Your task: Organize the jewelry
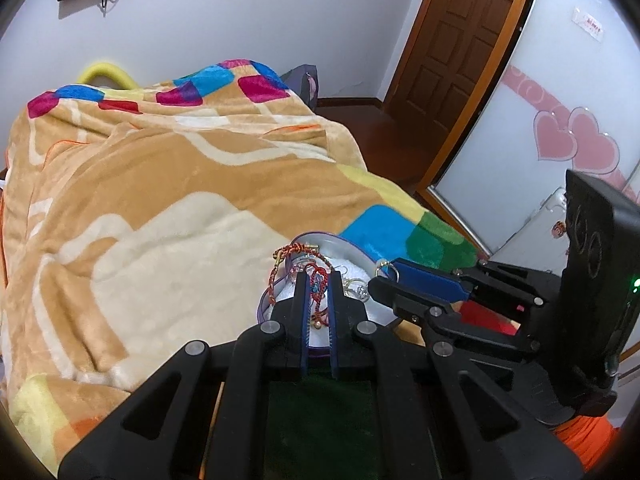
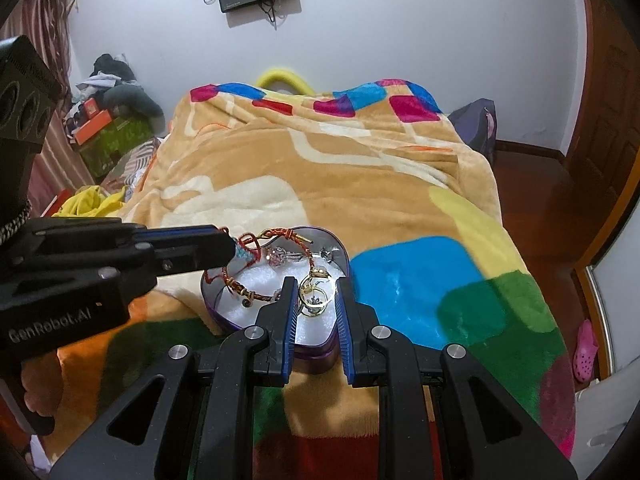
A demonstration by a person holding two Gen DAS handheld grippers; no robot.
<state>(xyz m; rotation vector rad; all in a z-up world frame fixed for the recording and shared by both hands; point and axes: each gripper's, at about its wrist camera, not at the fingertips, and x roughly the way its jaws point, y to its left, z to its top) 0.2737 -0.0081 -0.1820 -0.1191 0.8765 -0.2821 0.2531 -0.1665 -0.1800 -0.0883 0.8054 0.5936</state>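
Note:
A purple heart-shaped jewelry box point(image 2: 316, 350) with white lining sits on the blanket-covered bed; it also shows in the left wrist view point(image 1: 352, 246). My left gripper point(image 1: 319, 280) is shut on a red braided bracelet point(image 1: 298, 258) over the box; in the right wrist view point(image 2: 224, 248) it reaches in from the left with the bracelet point(image 2: 276, 236) hanging from it. My right gripper point(image 2: 316, 286) holds gold hoop earrings point(image 2: 316, 294) between its narrowly parted fingers above the box. It enters the left wrist view point(image 1: 382, 276) from the right. Silver pieces point(image 2: 280, 258) lie inside.
A tan blanket point(image 2: 320, 168) with colored squares covers the bed. Clothes and boxes point(image 2: 108, 120) pile up at the left. A wooden door point(image 1: 460, 40) and a sliding door with pink hearts point(image 1: 576, 140) stand at the right. A pink shoe point(image 2: 586, 350) lies on the floor.

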